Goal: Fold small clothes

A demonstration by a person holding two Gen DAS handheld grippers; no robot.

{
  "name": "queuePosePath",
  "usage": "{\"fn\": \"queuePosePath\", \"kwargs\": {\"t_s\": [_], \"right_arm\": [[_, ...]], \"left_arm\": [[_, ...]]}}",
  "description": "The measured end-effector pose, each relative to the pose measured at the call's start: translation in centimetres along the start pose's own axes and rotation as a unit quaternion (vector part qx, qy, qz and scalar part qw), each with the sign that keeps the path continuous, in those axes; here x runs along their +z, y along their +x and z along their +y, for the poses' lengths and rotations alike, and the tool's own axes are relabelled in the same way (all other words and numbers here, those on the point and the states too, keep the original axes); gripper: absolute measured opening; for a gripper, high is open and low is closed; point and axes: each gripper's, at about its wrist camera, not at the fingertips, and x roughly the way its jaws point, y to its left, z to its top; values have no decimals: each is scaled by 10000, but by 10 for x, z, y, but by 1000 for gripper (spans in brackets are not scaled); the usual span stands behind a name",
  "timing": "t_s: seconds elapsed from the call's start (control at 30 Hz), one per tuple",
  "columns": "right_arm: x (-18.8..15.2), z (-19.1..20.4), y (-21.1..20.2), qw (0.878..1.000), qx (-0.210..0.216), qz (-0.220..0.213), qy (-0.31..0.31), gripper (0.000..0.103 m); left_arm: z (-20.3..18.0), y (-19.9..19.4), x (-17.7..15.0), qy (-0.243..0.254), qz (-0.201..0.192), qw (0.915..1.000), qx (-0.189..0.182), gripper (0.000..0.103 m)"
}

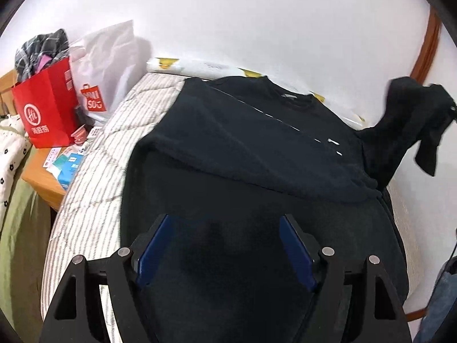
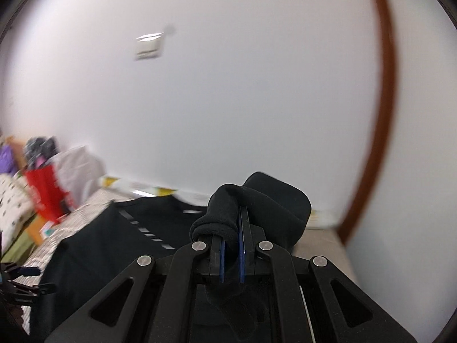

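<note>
Left wrist view first, nearest things: my left gripper (image 1: 225, 245) hangs just above the black T-shirt (image 1: 251, 143) with its blue pads (image 1: 151, 248) spread wide and nothing between them; the cloth under them is dark and I cannot tell whether the tips touch it. Beyond the pads the shirt lies spread on the striped mattress (image 1: 94, 171), one fold already laid across its middle, collar toward the wall; at the right edge a sleeve (image 1: 411, 125) rises clear of the bed, lifted. In the right wrist view my right gripper (image 2: 231, 228) is clamped on that sleeve, the hem bunched and rolled over both fingertips; the frame is smeared, so I judge the hand is in swing.

I read the shirt as light, limp knit; it will drape and drag, not hold a shape; a pinch at a single point will pull a peak and wrinkle the body. I would take it at hems and seams, where the doubled cloth gives the pads something to bite; the lower hem near my left pads looks the sensible hold, to pin the body while the sleeve goes over.

Farther off, a red paper bag (image 1: 45, 105) and a white shopping bag (image 1: 105, 65) stand on a wooden nightstand (image 1: 42, 177) beside the bed, well apart from the shirt; the white wall (image 1: 257, 28) closes the scene.
</note>
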Motion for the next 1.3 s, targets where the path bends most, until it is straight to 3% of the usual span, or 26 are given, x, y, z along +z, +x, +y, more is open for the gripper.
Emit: {"fn": "queuePosePath", "kwargs": {"t_s": [0.17,0.27,0.37,0.47,0.53,0.6,0.67,0.8,0.93,1.13,1.3], "right_arm": [[-35,68,89,9963,464,715,-132,7],[-67,79,117,9918,346,1225,-101,7],[-93,83,146,9858,596,1569,75,8],[-101,84,147,9833,669,1689,82,10],[-109,89,154,9811,638,1825,58,21],[-120,87,160,9762,471,2114,59,74],[-133,78,157,9745,391,2207,144,94],[-163,57,138,9630,665,2584,383,94],[-180,38,99,9627,698,2598,299,94],[-185,-20,27,9755,359,2147,332,94],[-198,-92,-17,9766,-71,1941,925,94]], "left_arm": [[34,3,-3,-244,11,9996,102,76],[50,8,-8,-319,89,9994,142,76],[63,15,-17,-334,228,9989,221,76],[70,21,-23,-419,350,9982,228,76],[73,24,-24,-457,416,9979,217,76],[72,25,-25,-438,428,9979,199,76],[66,24,-24,-373,413,9983,179,76],[46,24,-19,-272,507,9983,-125,76],[5,26,-11,217,414,9989,-96,77],[-74,45,2,945,441,9939,-367,77],[-144,59,13,1564,345,9853,-593,77]]}}
